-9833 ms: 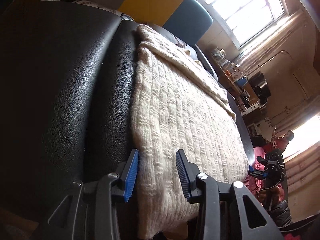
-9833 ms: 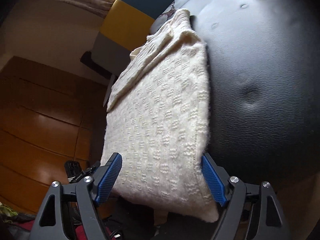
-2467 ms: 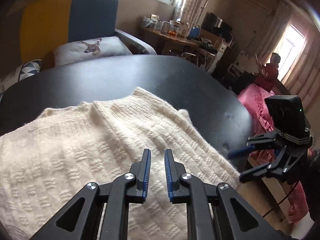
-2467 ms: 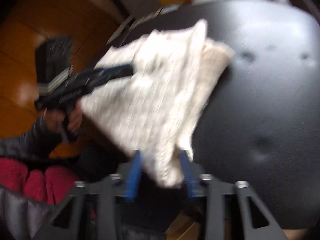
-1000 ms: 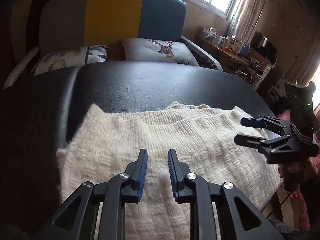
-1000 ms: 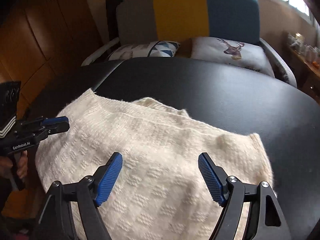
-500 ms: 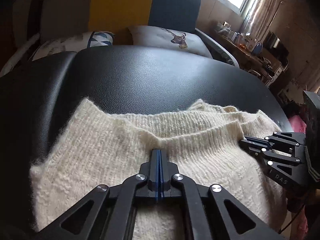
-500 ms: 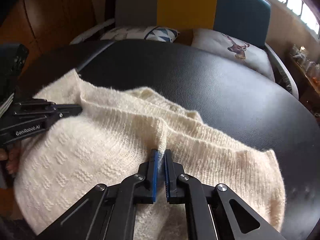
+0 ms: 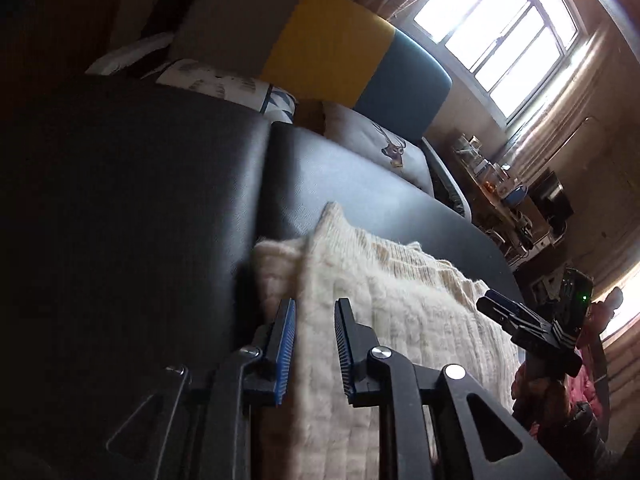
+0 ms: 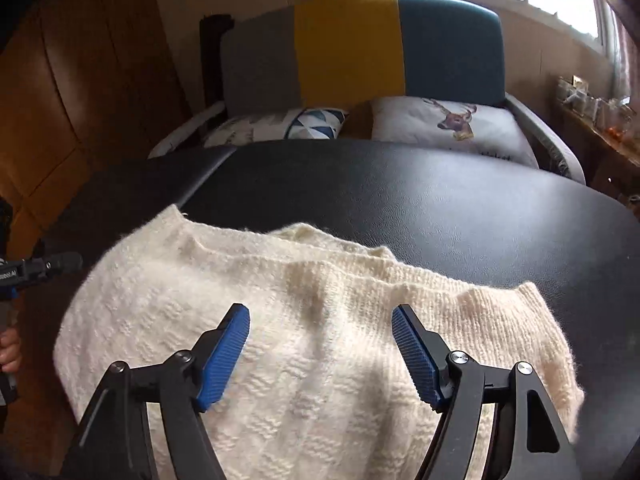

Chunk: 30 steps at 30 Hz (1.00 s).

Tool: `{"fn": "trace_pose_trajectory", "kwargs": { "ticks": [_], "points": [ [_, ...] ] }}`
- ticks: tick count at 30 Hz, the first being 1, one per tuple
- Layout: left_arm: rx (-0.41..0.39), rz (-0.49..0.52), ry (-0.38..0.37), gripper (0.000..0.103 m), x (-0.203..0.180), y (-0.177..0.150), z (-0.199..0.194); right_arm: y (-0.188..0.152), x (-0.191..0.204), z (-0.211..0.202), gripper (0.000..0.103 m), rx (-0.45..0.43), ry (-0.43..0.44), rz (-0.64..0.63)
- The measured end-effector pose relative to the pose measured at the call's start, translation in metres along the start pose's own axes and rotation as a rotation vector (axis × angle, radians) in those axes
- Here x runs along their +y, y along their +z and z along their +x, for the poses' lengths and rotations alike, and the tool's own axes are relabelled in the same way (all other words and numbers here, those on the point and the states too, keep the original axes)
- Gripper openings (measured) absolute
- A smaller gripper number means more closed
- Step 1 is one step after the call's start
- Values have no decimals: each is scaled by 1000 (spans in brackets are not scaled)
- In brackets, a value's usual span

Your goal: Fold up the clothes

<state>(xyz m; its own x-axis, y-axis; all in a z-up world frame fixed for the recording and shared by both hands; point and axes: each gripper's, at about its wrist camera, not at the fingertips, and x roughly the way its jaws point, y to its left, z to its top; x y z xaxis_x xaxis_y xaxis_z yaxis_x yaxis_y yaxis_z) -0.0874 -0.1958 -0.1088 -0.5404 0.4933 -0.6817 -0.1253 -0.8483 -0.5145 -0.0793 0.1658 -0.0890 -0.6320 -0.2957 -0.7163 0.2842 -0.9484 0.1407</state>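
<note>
Your left gripper (image 9: 314, 350): jaws opening, part-way apart, straddling the sweater's (image 10: 304, 344) left edge without pinching it. Your right gripper (image 10: 320, 354): jaws opening, wide, hovering empty over the knit, likely freed to regrip. Sweater: cream, folded, lying near the front of the black padded table (image 10: 420, 196), sofa (image 10: 352, 44) behind.

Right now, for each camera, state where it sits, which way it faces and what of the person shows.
Left wrist: rides the left tool, looks along the cream knit sweater towards the window; right tool shows.
Right wrist: rides the right tool, jaws opening over the sweater, faces the colour-block sofa; left tool and a hand show.
Shared: sweater, black leather surface, sofa, deer cushion.
</note>
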Motion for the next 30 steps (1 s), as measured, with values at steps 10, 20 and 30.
{"fn": "trace_pose_trajectory", "kwargs": {
  "ticks": [10, 20, 30],
  "points": [
    [110, -83, -205, 29, 28, -65, 2, -34, 67, 1, 80, 105, 127, -83],
    [189, -14, -157, 5, 26, -84, 2, -51, 70, 12, 87, 175, 79, -118],
    [39, -155, -266, 34, 45, -36, -8, -61, 77, 16, 102, 164, 67, -152]
  ]
}}
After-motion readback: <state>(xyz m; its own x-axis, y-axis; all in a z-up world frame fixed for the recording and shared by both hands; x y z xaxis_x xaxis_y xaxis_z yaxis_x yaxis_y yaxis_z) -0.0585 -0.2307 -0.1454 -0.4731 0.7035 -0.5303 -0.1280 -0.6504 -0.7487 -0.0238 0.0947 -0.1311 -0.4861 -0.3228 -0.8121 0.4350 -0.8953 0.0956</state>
